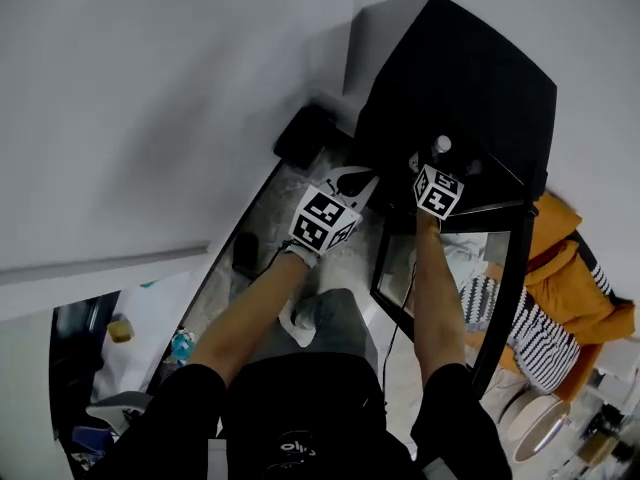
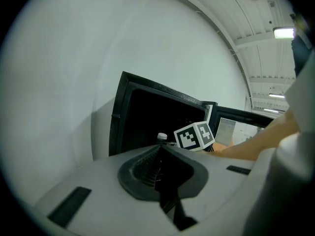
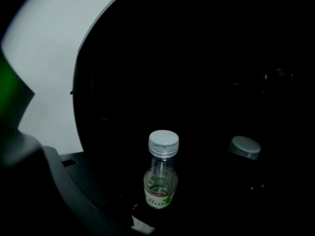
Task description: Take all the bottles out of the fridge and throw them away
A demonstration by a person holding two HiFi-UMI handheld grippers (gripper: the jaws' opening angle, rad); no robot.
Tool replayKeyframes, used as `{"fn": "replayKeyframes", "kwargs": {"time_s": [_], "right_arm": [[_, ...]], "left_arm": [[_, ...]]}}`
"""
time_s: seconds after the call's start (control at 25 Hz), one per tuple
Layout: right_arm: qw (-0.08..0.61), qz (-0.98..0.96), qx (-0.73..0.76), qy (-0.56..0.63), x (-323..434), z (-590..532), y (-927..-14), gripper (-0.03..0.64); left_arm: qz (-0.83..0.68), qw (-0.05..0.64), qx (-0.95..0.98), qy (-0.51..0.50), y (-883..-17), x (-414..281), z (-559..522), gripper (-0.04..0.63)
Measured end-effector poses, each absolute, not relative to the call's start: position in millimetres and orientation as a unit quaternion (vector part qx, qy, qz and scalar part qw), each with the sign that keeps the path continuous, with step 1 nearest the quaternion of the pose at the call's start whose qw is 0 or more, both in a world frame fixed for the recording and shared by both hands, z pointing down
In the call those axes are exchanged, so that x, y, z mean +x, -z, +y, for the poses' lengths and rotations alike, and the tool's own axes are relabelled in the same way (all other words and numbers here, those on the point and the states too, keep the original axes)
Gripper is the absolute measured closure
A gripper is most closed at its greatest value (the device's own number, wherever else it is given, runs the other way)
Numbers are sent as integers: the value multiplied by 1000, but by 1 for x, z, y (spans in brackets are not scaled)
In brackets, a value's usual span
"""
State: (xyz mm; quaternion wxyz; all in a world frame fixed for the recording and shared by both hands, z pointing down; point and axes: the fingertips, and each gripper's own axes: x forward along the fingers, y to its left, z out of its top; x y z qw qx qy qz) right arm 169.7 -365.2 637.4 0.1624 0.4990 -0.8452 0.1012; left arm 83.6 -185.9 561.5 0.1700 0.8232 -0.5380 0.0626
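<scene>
Poised at the mouth of the black fridge (image 1: 470, 78) with the right gripper (image 1: 437, 173), jaws spread wide and empty, facing a small white-capped bottle (image 3: 161, 173) standing upright at lower centre of the right gripper view. Could easily tip it with an off-centre jaw in that darkness, or bump the second cap (image 3: 244, 146) to its right. Holding the left gripper (image 2: 162, 181) closed on nothing, outside the fridge.

Head view's evenly lit, soft light off the pale wall (image 1: 150, 98), faint shadows only; the fridge (image 1: 470, 88) reads as one flat black mass. Left gripper view bows hard toward its dark round edges, a ceiling light (image 2: 284, 32) glaring far right. Right gripper view's almost black: just the bottle (image 3: 161, 173) and a second cap (image 3: 244, 146) catch light, near left edge a blur.
</scene>
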Motion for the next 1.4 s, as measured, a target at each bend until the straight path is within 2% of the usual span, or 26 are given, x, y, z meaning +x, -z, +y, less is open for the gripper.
{"fn": "replayKeyframes", "kwargs": {"time_s": [0.32, 0.4, 0.88, 1.4], "right_arm": [[164, -839, 509, -98, 167, -380, -644, 359], [159, -840, 511, -88, 166, -379, -641, 413], [158, -855, 488, -77, 160, -350, -630, 414], [130, -857, 491, -87, 164, -245, -536, 414]], "left_arm": [[-571, 162, 803, -55, -560, 66, -174, 589], [-580, 160, 797, -53, -559, 60, -172, 589], [-588, 154, 793, -45, -548, 57, -164, 589], [-531, 151, 832, -55, -481, 57, -141, 589]]}}
